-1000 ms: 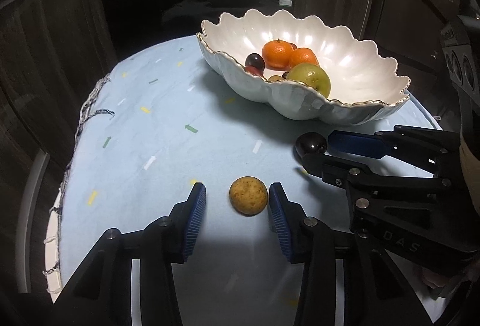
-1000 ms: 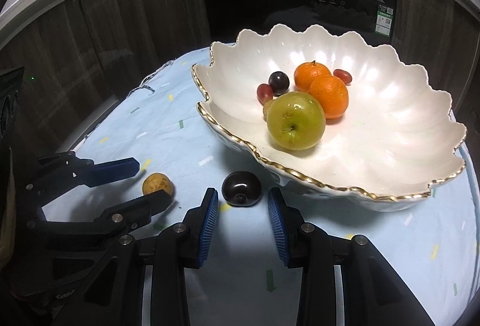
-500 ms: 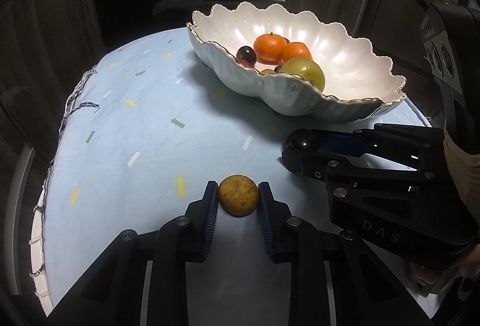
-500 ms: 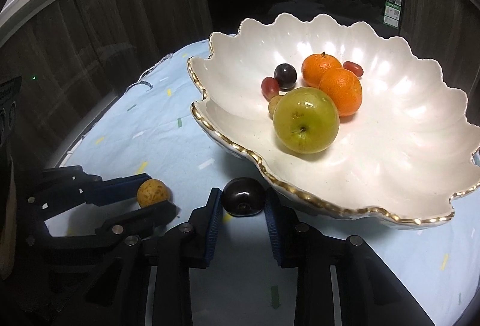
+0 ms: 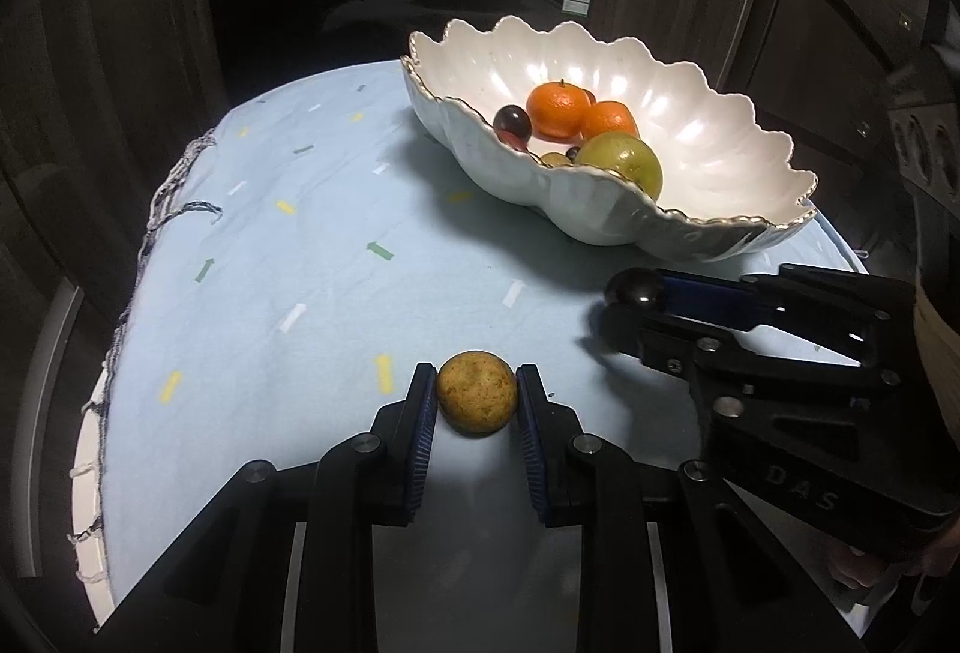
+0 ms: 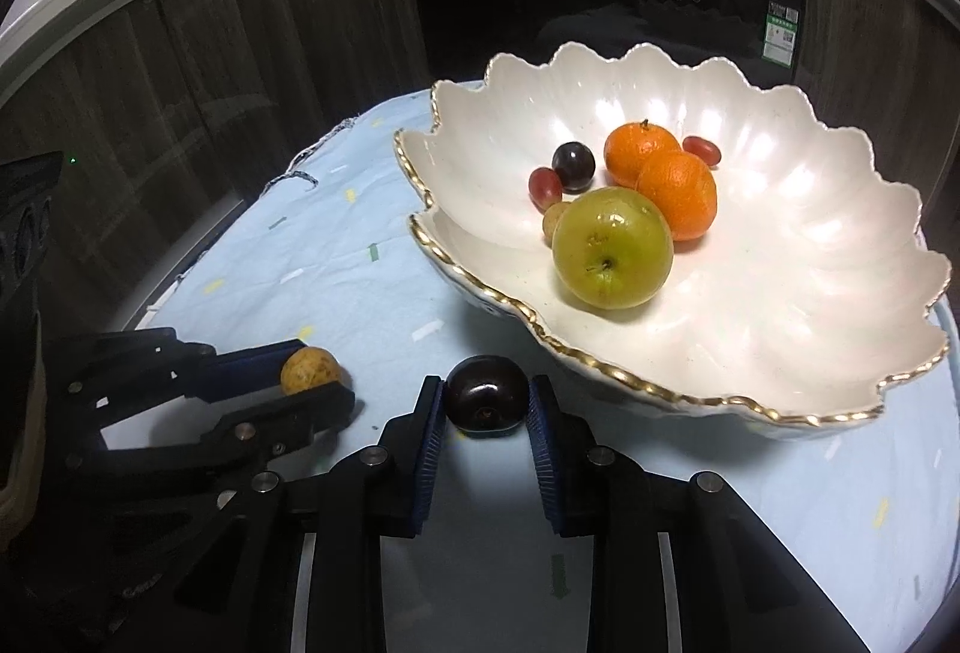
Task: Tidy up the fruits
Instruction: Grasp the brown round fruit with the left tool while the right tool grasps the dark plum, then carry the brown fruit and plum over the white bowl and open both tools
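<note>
Two loose fruits are recorded on the pale blue tablecloth (image 5: 288,245), each already taken between a pair of blue-padded fingers; both appear still to rest on the cloth.

Item 1: small round yellow-brown fruit (image 5: 476,392), speckled and matt-skinned, possibly a longan. It is pinched across its widest part by the left gripper (image 5: 474,398), one pad touching each side. It is judged light, with a thin, brittle shell over soft flesh; only a modest squeeze is called for. The rough skin should give fair friction.

Item 2: dark, glossy round fruit (image 6: 487,396), near-black, possibly a plum or large cherry, its stem dimple turned towards the camera. It is pinched at its equator by the right gripper (image 6: 487,407) and lies just beside the near wall of the bowl. It is judged light to moderate in weight, with firm flesh under a smooth, slippery skin; a hold off the widest line could let it squirt out, and too hard a squeeze could bruise it.

Receptacle: white scalloped bowl (image 6: 798,353) with a gilt rim, judged ceramic and chippable, so its edge should be cleared from above. It already holds a green apple (image 6: 611,248), two mandarins (image 6: 678,194), a dark plum (image 6: 573,165), red grapes (image 6: 545,186) and a small tan fruit half hidden behind the apple. Open floor remains to the right of this pile, where the two items could be set down rather than dropped.
</note>
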The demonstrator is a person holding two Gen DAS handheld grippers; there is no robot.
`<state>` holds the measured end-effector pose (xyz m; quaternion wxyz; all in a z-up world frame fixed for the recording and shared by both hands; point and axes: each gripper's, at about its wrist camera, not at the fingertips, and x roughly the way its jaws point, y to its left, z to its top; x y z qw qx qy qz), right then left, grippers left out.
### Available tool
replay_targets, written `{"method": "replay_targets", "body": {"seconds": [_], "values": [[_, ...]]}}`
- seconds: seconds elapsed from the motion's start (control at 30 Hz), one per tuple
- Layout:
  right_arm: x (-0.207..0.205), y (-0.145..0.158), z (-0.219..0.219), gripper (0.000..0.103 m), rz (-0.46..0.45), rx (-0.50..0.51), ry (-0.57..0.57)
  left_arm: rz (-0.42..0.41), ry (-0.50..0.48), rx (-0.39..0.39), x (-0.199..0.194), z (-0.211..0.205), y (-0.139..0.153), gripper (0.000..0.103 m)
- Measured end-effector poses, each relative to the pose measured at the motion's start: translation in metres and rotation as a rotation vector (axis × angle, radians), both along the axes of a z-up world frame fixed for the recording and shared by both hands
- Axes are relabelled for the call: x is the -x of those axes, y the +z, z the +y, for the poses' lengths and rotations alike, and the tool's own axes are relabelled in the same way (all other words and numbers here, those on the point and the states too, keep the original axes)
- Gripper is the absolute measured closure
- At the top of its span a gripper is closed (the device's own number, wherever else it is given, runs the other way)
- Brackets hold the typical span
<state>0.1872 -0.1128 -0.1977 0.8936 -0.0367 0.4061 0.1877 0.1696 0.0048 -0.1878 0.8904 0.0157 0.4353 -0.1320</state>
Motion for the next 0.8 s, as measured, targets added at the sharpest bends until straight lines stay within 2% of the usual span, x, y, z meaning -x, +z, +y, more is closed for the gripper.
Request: {"method": "replay_targets", "body": {"seconds": [0.8], "values": [[0.048, 0.048, -0.015, 0.074, -0.065, 0.033, -0.04, -0.045, 0.022, -0.034, 0.027, -0.015, 0.039, 0.076]]}}
